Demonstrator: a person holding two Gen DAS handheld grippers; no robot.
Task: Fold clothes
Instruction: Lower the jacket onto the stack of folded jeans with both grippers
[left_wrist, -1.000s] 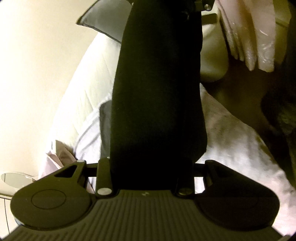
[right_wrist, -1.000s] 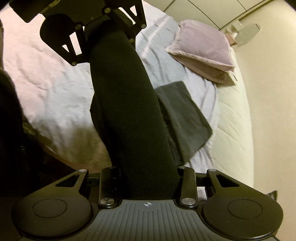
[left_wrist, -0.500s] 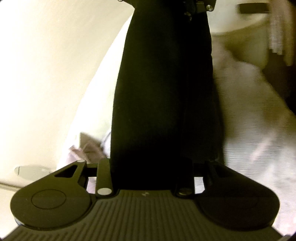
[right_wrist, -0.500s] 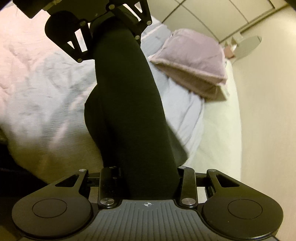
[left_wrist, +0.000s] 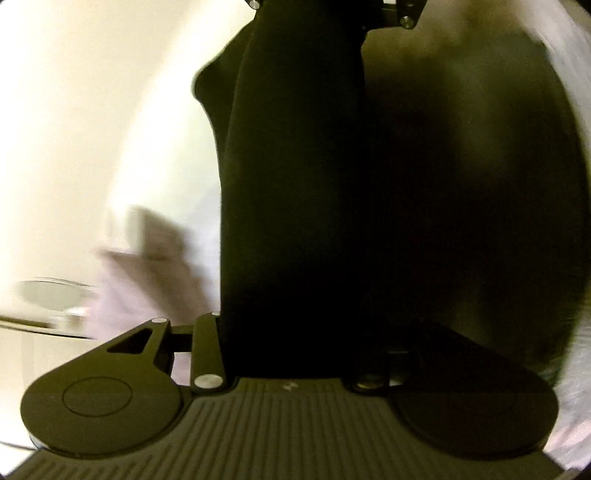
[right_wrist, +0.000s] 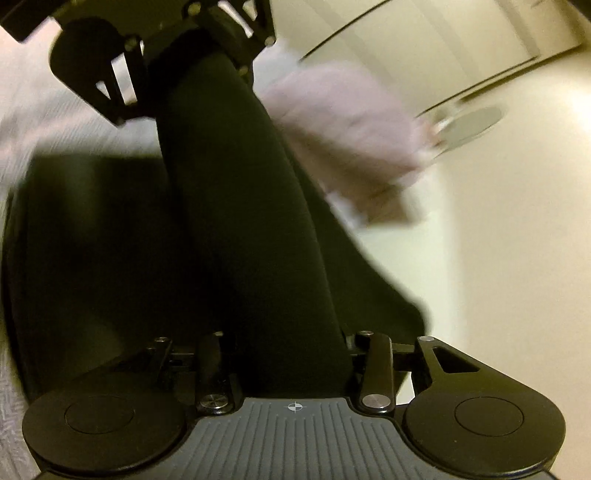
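- A long black knit garment (right_wrist: 240, 221) is stretched in a taut band between the two handheld grippers above a bed with a pale lilac sheet (right_wrist: 74, 122). More of the cloth hangs dark and loose below the band.
- The left gripper (right_wrist: 188, 44) shows at the top of the right wrist view. Its fingers are partly closed and clamp one end of the garment.
- The right gripper (right_wrist: 291, 350) has its fingers partly closed too. The other end of the cloth is bunched thickly between them and hides the fingertips.
- A mauve pillow (right_wrist: 343, 122) lies at the head of the bed, near the cream wall (right_wrist: 498, 258). Both are smeared by blur, as is most of the background in the two views.
- Whether the hanging part already touches the sheet cannot be told, because shadow and black cloth merge.
- The step in hand looks like bringing the garment, held by both ends, over the bed to lay it out or to make a fold.
- The next move probably calls for keeping both grips firm and the band level, then setting the cloth flat on the sheet, clear of the pillow.
- The fingers should let go only once the garment rests square. If one end were freed early, the loose cloth would likely bunch.
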